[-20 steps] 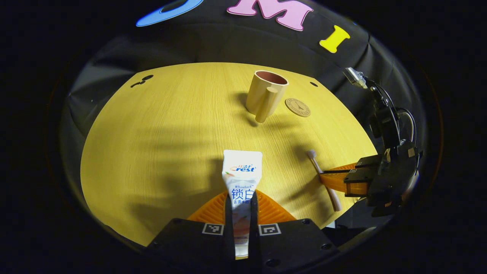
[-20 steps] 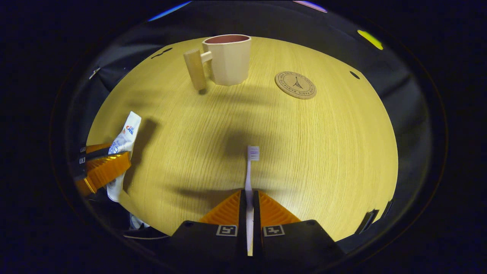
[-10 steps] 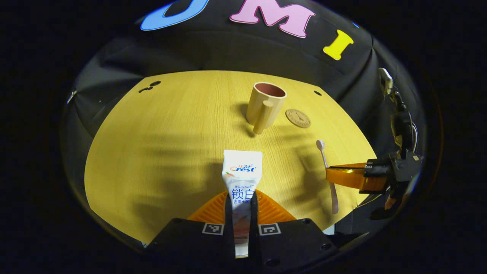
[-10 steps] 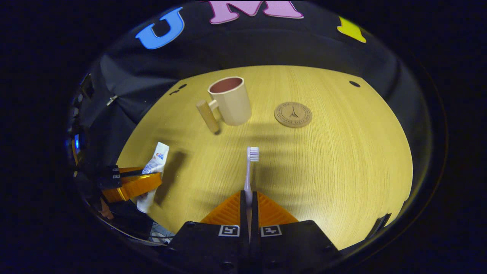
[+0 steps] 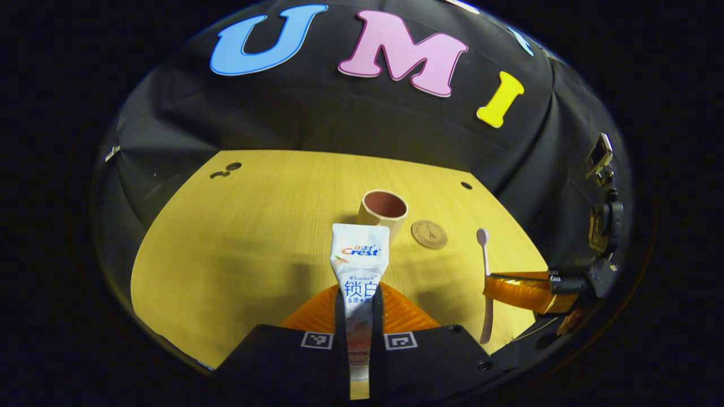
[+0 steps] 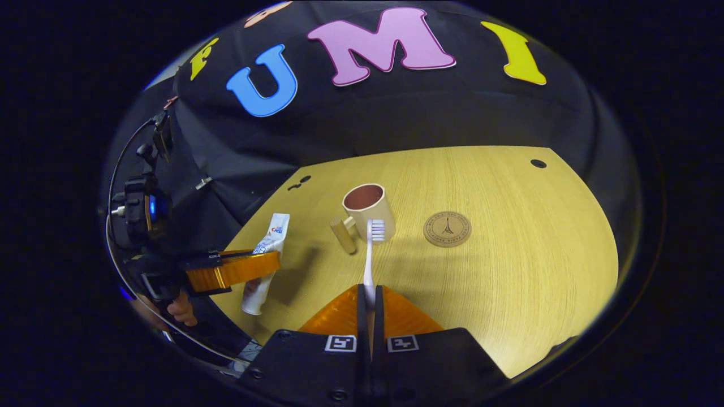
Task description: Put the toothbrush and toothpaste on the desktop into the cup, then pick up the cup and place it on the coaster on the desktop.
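Yellow wood-grain desktop (image 6: 509, 294) is carrying the beige handled cup (image 6: 369, 208), upright, mouth open, beside the round cork coaster (image 6: 447, 229). Left gripper (image 5: 357, 316) is clamping the white toothpaste tube (image 5: 358, 260), long axis pointing straight at the cup ahead. Right gripper (image 6: 369, 316) is pinching the white toothbrush (image 6: 370, 254), bristles toward the cup. Both look about equally near.

The toothpaste tube (image 5: 360, 265) pinched in my left claw (image 5: 360, 291) carries red and blue brand lettering with blue characters beneath. The coaster (image 6: 447, 229) bears a ring of lettering around a tower drawing, too small for me to read.
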`<state>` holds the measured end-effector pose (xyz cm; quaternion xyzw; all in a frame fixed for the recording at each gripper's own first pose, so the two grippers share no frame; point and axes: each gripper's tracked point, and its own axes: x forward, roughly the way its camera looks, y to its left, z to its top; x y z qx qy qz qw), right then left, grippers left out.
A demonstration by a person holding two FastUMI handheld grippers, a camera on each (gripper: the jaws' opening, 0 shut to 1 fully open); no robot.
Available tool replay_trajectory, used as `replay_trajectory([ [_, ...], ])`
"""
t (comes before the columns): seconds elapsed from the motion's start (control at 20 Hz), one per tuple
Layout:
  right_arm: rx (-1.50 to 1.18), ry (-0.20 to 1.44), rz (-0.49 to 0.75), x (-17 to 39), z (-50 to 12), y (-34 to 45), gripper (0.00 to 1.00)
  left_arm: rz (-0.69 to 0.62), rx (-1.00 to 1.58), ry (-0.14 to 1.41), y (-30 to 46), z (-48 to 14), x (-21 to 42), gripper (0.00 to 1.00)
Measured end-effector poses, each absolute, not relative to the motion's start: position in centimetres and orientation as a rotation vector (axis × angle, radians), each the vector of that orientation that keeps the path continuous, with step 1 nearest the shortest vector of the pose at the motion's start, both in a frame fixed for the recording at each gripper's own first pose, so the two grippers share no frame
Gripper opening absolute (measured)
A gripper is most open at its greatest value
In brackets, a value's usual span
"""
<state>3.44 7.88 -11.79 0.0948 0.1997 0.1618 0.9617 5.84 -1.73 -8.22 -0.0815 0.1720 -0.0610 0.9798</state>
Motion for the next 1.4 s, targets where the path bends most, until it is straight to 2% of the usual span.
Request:
replay_trajectory([
  [0.45, 0.231, 0.297, 0.323, 5.7, -8.2, 4.9, 0.05, -0.118, -0.29, 0.082, -3.1, 2.1, 12.2, 0.17],
  [0.65, 0.239, 0.272, 0.314, 6.7, -7.9, 3.8, 0.05, -0.126, -0.332, -0.037, -3.9, 4.8, 16.1, 0.17],
  [0.95, 0.261, 0.238, 0.301, 8.5, -7.5, 2.1, 0.05, -0.081, -0.347, -0.077, -4.2, 3.4, 21.7, 0.17],
  [1.0, 0.269, 0.234, 0.3, 8.8, -7.5, 2.0, 0.05, -0.081, -0.34, -0.08, -4.4, 3.1, 22.4, 0.22],
  [1.05, 0.275, 0.231, 0.299, 9.2, -7.4, 1.9, 0.05, -0.078, -0.332, -0.083, -4.5, 3.0, 23.0, 0.17],
  [1.4, 0.3, 0.212, 0.292, 10.6, -7.3, 1.4, 0.05, -0.067, -0.283, -0.095, -4.5, 1.1, 26.2, 0.17],
])
